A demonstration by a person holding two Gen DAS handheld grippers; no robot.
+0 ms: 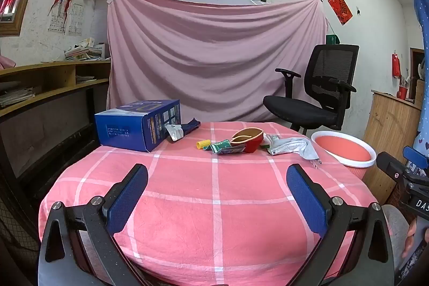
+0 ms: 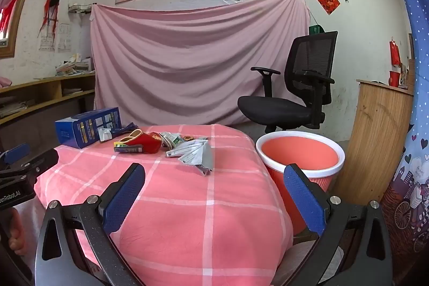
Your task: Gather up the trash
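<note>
Trash lies at the far side of the pink checked table (image 1: 214, 192): a crushed red paper cup (image 1: 248, 140), green wrappers (image 1: 224, 146), a yellow cap (image 1: 202, 144), a grey crumpled wrapper (image 1: 292, 146), a silver packet (image 1: 174, 132) and a dark blue wrapper (image 1: 191, 124). A pink bin with a white rim (image 1: 346, 149) stands right of the table. My left gripper (image 1: 217, 180) is open and empty above the table's near part. My right gripper (image 2: 214, 178) is open and empty, nearer the bin (image 2: 300, 154). The cup (image 2: 142, 142) and grey wrapper (image 2: 195, 153) show ahead of it.
A blue cardboard box (image 1: 136, 125) sits at the table's far left corner. A black office chair (image 1: 319, 93) stands behind the bin. A wooden cabinet (image 2: 375, 141) is at the right, wooden shelves (image 1: 51, 87) at the left. A pink sheet hangs on the back wall.
</note>
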